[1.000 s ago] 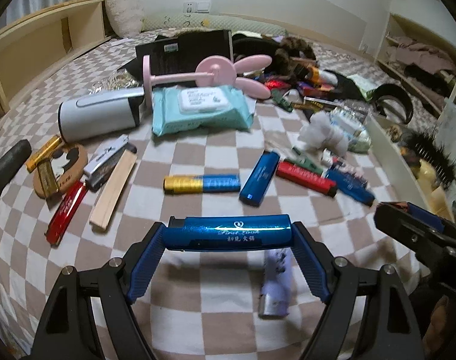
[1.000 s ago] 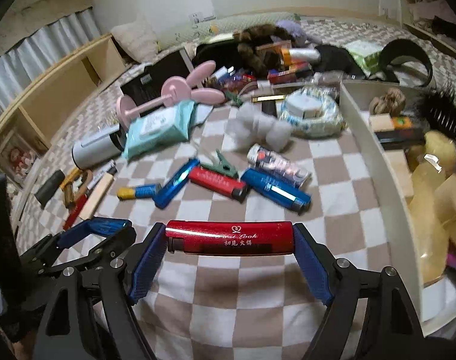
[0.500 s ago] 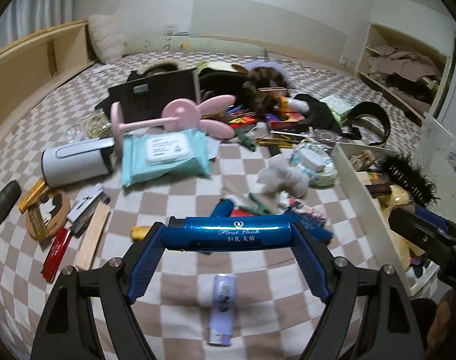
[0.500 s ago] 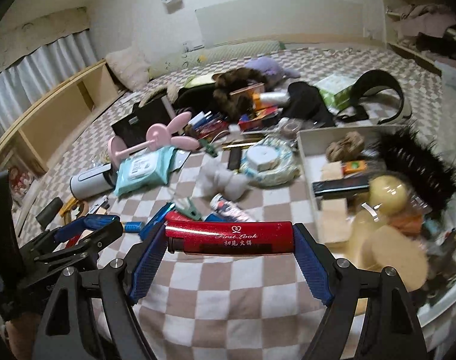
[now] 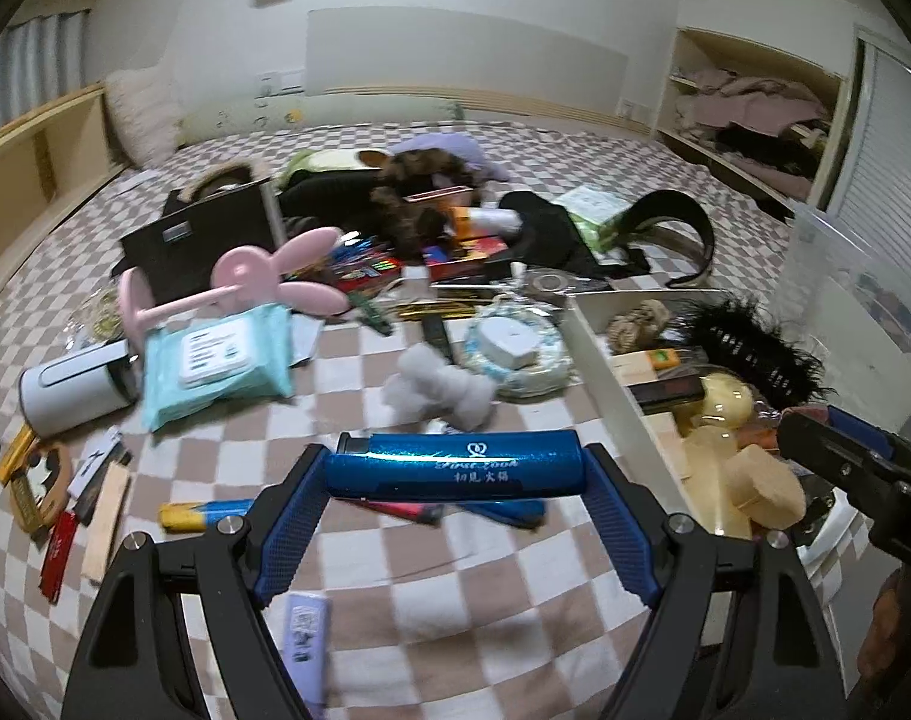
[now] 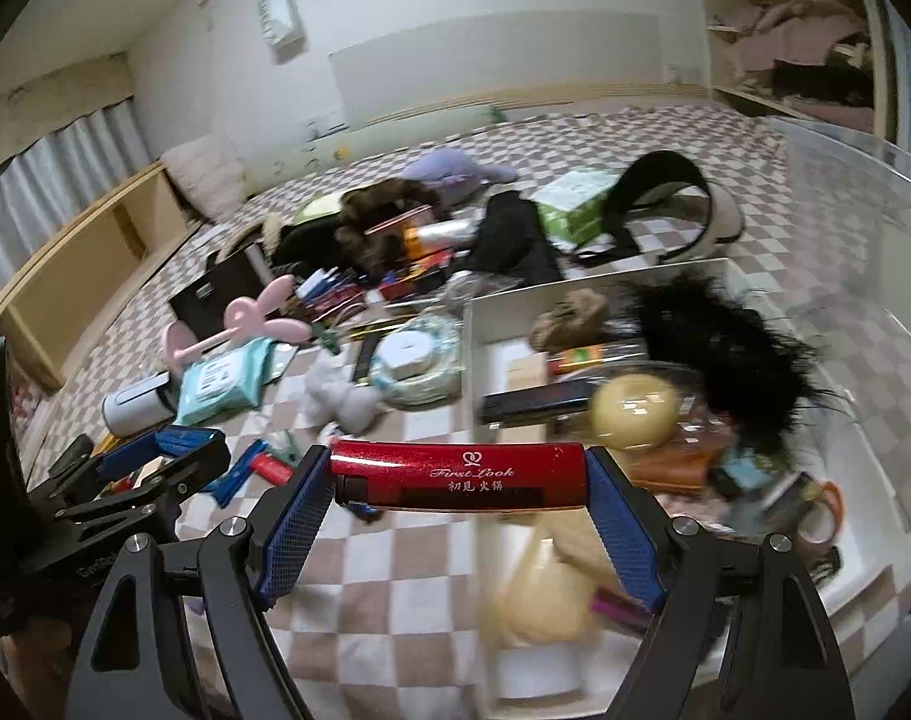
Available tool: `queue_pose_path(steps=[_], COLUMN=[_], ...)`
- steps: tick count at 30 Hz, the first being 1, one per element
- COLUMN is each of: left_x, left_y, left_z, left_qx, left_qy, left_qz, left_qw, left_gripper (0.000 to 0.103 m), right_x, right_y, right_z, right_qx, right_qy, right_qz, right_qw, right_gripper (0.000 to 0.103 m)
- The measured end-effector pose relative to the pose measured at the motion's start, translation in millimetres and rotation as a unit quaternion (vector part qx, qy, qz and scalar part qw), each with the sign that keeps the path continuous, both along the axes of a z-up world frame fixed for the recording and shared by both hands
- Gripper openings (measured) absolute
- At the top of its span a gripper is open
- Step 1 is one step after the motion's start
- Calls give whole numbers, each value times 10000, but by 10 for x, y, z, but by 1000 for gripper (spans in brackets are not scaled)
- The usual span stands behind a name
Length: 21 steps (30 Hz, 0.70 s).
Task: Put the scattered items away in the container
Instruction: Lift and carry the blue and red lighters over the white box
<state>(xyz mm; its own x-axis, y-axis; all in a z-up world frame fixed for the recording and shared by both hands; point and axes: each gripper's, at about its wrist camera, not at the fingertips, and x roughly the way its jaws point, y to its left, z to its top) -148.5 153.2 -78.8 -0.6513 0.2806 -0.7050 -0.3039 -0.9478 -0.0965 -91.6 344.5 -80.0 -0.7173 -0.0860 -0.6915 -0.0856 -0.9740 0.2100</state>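
My left gripper [image 5: 455,468] is shut on a blue lighter [image 5: 455,465], held crosswise above the checkered bedspread, left of the white container [image 5: 605,360]. My right gripper [image 6: 458,477] is shut on a red lighter [image 6: 455,474], held over the container's left wall [image 6: 470,360]. The container holds a black feathery item [image 6: 719,348], a yellow ball [image 6: 632,408] and several small things. More lighters [image 5: 206,513] lie on the bedspread below the left gripper. The left gripper shows at the left of the right wrist view [image 6: 155,456].
Scattered on the bed: a teal wipes pack [image 5: 215,354], a pink rabbit-ear stand [image 5: 245,282], a white cylinder [image 5: 71,387], a grey plush [image 5: 437,390], a purple lighter [image 5: 302,624], a black box [image 5: 209,234]. A clear bin [image 6: 863,210] stands at the right.
Both grippers rose and moved right toward the container, each still holding its lighter. The right gripper now hangs over the container's left wall.
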Motion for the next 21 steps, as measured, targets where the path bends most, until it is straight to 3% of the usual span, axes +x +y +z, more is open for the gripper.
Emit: queue_pose_path(steps=[21], left_x=[-220], left_y=[1179], left_z=[68], left_qx=[-137], left_qy=[-19], left_qz=[-1022], left_qw=[9947], left_gripper=[83], right_x=[221], right_y=[1088], right_z=[-138], right_qx=[-2], right_qy=[-132], right_qz=[-835], right_qw=[9964], right_gripper=[83])
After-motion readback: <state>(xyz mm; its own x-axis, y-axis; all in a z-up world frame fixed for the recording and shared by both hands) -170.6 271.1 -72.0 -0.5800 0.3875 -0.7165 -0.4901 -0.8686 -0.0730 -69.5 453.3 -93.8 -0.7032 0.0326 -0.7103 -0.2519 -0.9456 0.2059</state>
